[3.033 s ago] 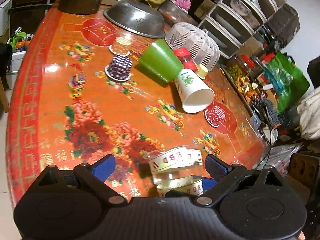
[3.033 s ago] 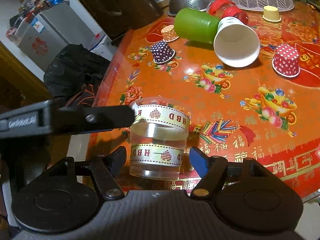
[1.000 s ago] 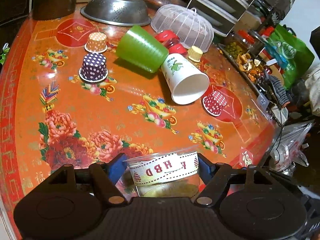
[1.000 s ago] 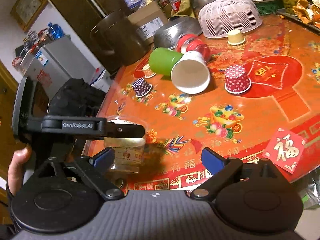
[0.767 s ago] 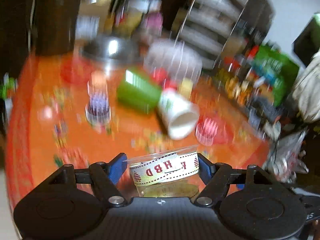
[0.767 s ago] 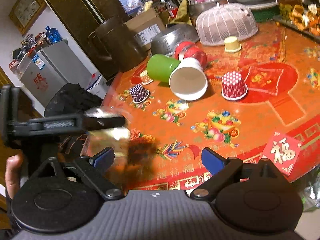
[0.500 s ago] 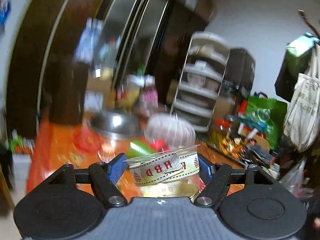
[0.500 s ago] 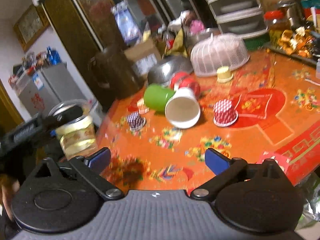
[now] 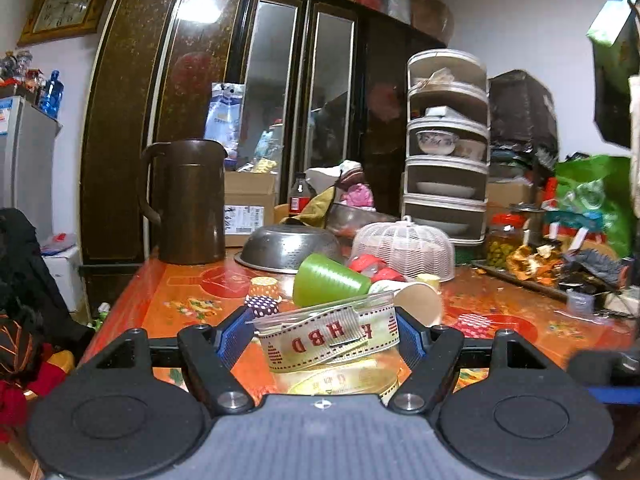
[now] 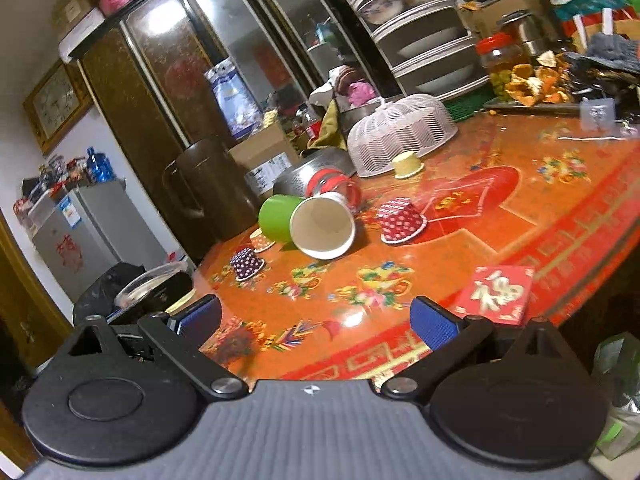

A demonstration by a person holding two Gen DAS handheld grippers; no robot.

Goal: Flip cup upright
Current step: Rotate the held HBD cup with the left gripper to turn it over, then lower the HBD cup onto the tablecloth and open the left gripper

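My left gripper (image 9: 326, 334) is shut on a clear plastic cup (image 9: 332, 344) wrapped in cream ribbon printed "HBD". It holds the cup above the near edge of the orange table, the rim toward the top of the view. In the right wrist view the cup's rim (image 10: 150, 278) shows at the far left, partly hidden by the left gripper's body. My right gripper (image 10: 316, 320) is open and empty over the table's front edge.
On the orange floral table (image 10: 460, 264) a green cup (image 10: 276, 216) and a white paper cup (image 10: 324, 226) lie on their sides. Small dotted cupcake cups (image 10: 400, 220), a white mesh food cover (image 10: 400, 134), a steel colander (image 9: 290, 246) and a brown pitcher (image 9: 188, 200) stand behind.
My left gripper closed on the clear cup, lifted it off the table and rotated from looking down to looking level. My right gripper let go and drew back, open.
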